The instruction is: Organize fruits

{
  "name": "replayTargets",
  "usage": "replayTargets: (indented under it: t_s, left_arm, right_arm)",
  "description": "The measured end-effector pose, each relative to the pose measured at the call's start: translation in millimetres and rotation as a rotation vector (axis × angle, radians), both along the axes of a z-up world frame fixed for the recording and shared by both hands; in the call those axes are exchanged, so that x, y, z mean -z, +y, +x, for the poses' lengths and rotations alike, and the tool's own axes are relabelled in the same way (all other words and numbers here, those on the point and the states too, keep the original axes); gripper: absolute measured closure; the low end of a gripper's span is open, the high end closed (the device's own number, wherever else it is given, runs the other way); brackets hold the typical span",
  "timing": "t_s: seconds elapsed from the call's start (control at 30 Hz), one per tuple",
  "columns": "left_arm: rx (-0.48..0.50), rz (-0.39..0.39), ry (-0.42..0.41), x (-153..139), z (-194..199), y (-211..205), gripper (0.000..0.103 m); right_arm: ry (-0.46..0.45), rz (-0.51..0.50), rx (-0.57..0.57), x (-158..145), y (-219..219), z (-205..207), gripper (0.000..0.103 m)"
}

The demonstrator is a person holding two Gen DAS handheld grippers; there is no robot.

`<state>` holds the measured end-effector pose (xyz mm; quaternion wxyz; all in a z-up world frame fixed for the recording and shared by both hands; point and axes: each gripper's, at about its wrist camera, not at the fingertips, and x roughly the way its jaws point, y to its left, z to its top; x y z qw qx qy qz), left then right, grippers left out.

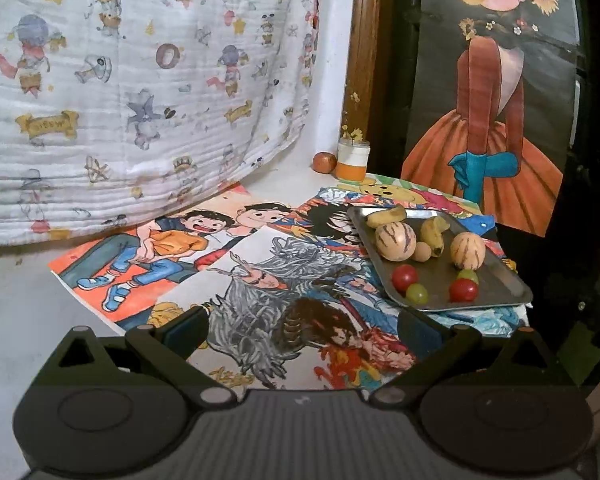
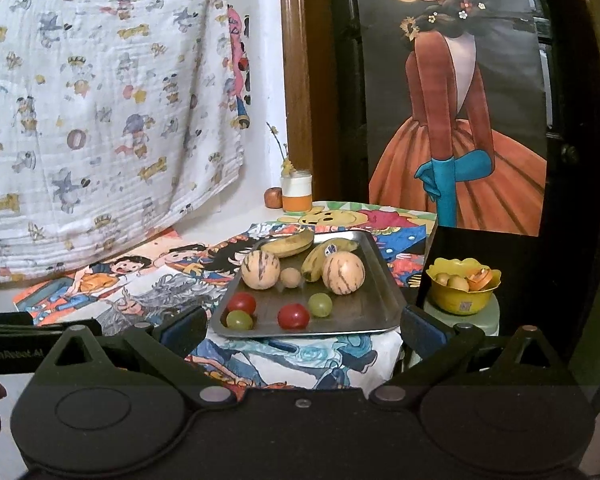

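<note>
A steel tray [image 2: 364, 312] [image 1: 496, 280] lies on the picture-covered table. On it are two bananas [image 2: 290, 244], two striped pale melons [image 2: 260, 270] [image 2: 343, 272], a small brown round fruit [image 2: 291, 278], two red tomatoes [image 2: 293, 316] and two green grapes [image 2: 320, 304]. In the left wrist view the same fruits show, with a melon [image 1: 395, 242] and a tomato [image 1: 463, 290]. My right gripper [image 2: 304, 330] stands open just before the tray's near edge. My left gripper [image 1: 304, 330] is open over the drawings, left of the tray. Neither holds anything.
A yellow bowl [image 2: 463, 294] with small fruits and peel sits on a stool right of the table. A white-and-orange jar [image 2: 297, 192] and a red apple [image 2: 273, 198] stand at the back corner. A patterned cloth [image 2: 100, 112] hangs at left, a painted poster [image 2: 456, 120] at right.
</note>
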<state>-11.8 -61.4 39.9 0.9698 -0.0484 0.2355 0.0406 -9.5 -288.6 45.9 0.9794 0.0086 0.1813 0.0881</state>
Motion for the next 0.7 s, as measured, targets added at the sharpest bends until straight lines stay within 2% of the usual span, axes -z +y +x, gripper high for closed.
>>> replayTargets:
  t_s: [0.2,0.7]
  left_arm:
    - [0.004,-0.012,-0.008,8,-4,2,0.0]
    - [0.003,0.0,0.001,23,-2,8,0.0]
  right_arm:
    - [-0.017,-0.01,-0.004,8,3,-1,0.001]
    - [0.017,-0.012,-0.012,20,8,7,0.001]
